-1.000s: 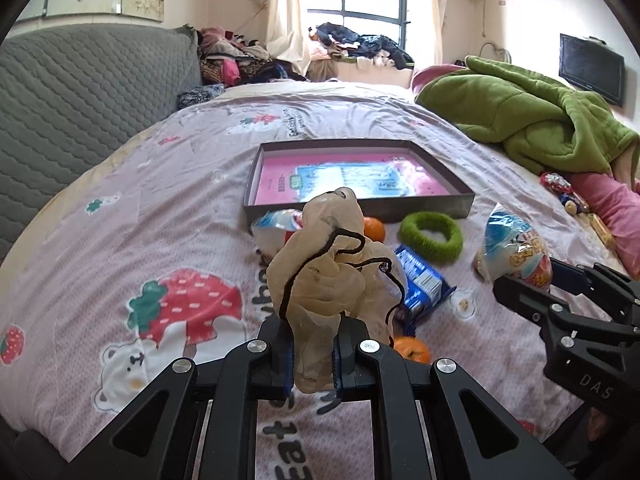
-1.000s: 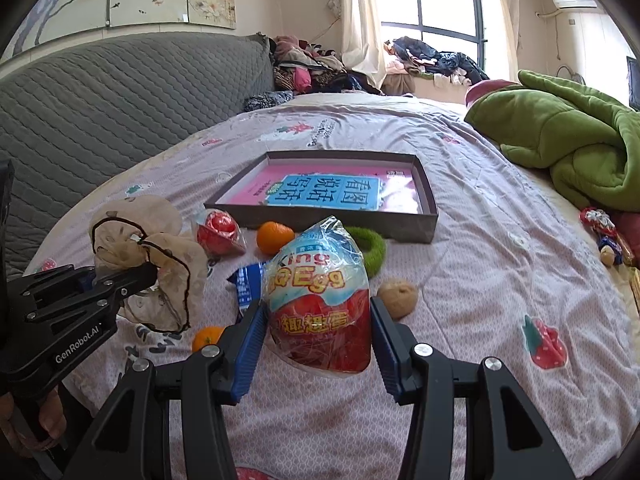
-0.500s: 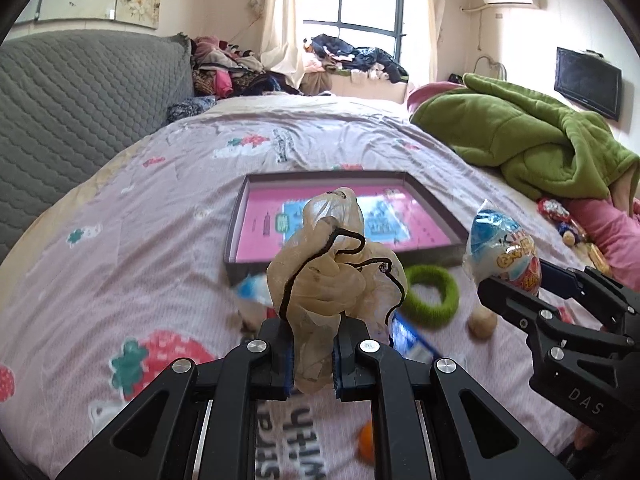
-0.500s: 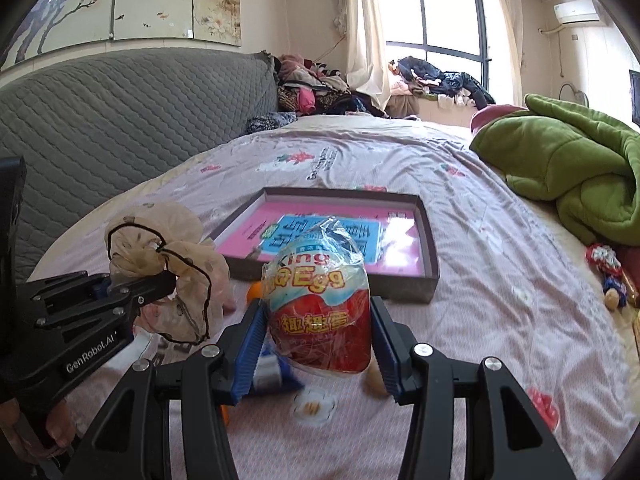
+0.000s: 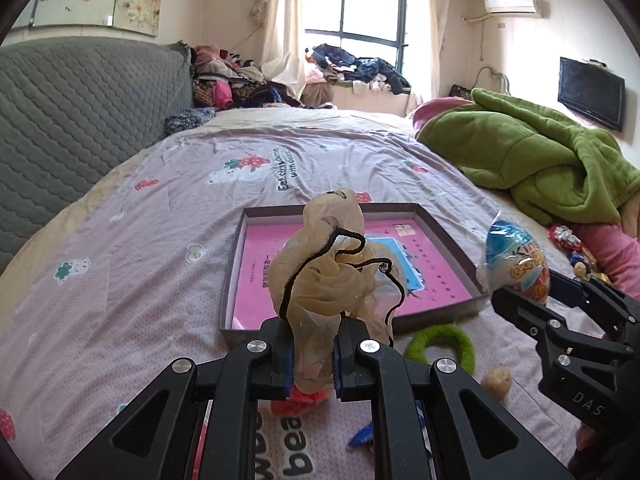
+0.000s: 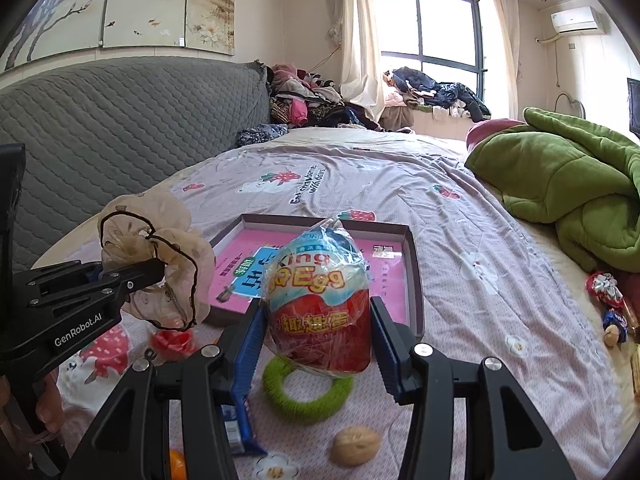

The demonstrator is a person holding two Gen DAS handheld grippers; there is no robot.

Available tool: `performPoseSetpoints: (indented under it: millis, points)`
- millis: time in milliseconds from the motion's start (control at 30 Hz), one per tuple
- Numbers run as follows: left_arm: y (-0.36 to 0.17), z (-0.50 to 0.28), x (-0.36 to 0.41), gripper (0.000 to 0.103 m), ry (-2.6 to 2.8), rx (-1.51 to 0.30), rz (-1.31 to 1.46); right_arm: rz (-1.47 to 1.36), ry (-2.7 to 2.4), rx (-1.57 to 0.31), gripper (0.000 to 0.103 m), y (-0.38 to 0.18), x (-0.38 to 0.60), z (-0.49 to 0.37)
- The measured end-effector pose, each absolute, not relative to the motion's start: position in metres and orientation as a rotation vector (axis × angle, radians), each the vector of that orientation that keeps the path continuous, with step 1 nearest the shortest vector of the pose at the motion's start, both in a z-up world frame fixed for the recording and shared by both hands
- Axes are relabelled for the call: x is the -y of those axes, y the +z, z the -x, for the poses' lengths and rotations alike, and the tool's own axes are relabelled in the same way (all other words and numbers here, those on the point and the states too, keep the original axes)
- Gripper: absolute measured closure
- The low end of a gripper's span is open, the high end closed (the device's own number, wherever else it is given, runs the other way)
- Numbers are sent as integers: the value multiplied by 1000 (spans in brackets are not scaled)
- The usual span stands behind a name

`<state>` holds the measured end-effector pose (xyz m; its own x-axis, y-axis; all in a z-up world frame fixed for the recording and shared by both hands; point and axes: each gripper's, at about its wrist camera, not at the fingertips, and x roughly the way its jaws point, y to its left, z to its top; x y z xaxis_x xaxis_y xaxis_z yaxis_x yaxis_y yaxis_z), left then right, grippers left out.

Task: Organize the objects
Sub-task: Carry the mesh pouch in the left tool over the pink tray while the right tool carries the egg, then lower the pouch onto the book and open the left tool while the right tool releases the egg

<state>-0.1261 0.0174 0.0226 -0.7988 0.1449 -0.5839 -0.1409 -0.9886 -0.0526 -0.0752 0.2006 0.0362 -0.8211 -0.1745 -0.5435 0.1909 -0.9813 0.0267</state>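
1. While both claws hang above it, the bed (image 5: 132, 280) with its strawberry-print sheet spreads beneath and ahead of them, and a green blanket (image 6: 568, 192) is heaped well off to the right of the right gripper.
2. Just ahead of both claws lies the shallow box (image 5: 440, 220) with a pink sheet inside, its near edge below the left gripper's load.
3. Held between the blue pads of the right gripper (image 6: 318, 340), which stand fairly wide and press on its sides, is the wrapped toy egg (image 6: 320, 300).
4. Clamped narrow, the left gripper (image 5: 312, 354) pinches the beige scrunchie (image 5: 324, 276), which stands up above its tips.
5. Below the right gripper's tips, the green ring (image 6: 308, 394) lies on the sheet just short of the box.
6. Nearer still, under the right claw, sits a walnut (image 6: 356, 446).
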Motion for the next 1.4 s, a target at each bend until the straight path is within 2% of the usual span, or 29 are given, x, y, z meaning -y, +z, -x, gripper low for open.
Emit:
performPoseSetpoints:
  millis: [633,1167,1400]
  points:
    - [14,189,-17,89,2831,52,1057,-834,-2814,-63,52,40,-213,132]
    - [-12,242,-23,89,2794,58,1205,-1017,-2739,-6,52,5,-229,185]
    - [-26,257,-20,89,2765,66,1297,-1082,-2710,-62,52,-10,-222,197]
